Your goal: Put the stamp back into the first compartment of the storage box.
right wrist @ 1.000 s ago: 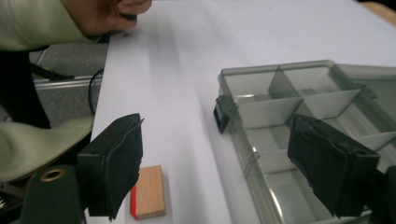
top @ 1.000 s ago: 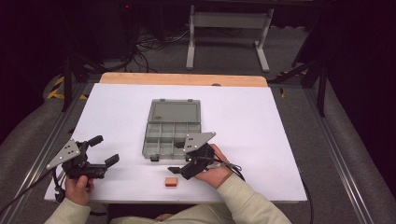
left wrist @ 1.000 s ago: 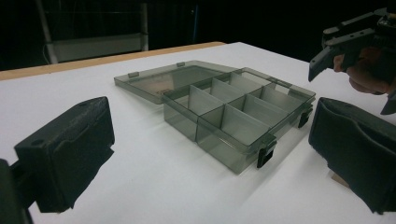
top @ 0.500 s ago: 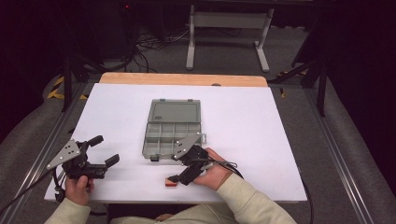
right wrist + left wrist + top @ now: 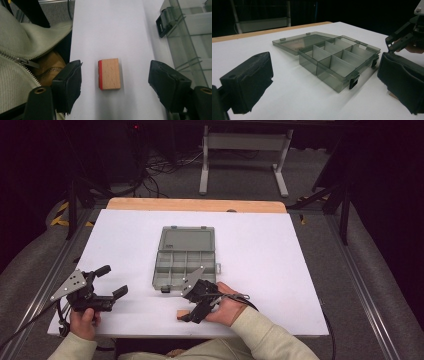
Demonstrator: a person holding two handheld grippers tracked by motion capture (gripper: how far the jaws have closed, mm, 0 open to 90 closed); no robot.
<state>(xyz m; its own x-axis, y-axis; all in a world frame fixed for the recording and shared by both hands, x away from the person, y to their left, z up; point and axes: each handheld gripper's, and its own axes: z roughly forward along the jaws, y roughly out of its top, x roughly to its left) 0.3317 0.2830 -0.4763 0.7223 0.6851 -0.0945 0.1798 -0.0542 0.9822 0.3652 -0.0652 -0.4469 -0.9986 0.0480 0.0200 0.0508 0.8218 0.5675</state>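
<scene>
Right tool [image 5: 113, 82] poised over a small wooden block [image 5: 109, 74] with 1 red edge; its jaws, which have just been closing, stand apart on either side of the block without touching it. The block lies flat on the white counter [image 5: 280, 255] near its front edge, just beside the open grey compartment box [image 5: 185, 257]. Left tool [image 5: 111, 281], jaws wide and empty, rests at the counter's left.
</scene>
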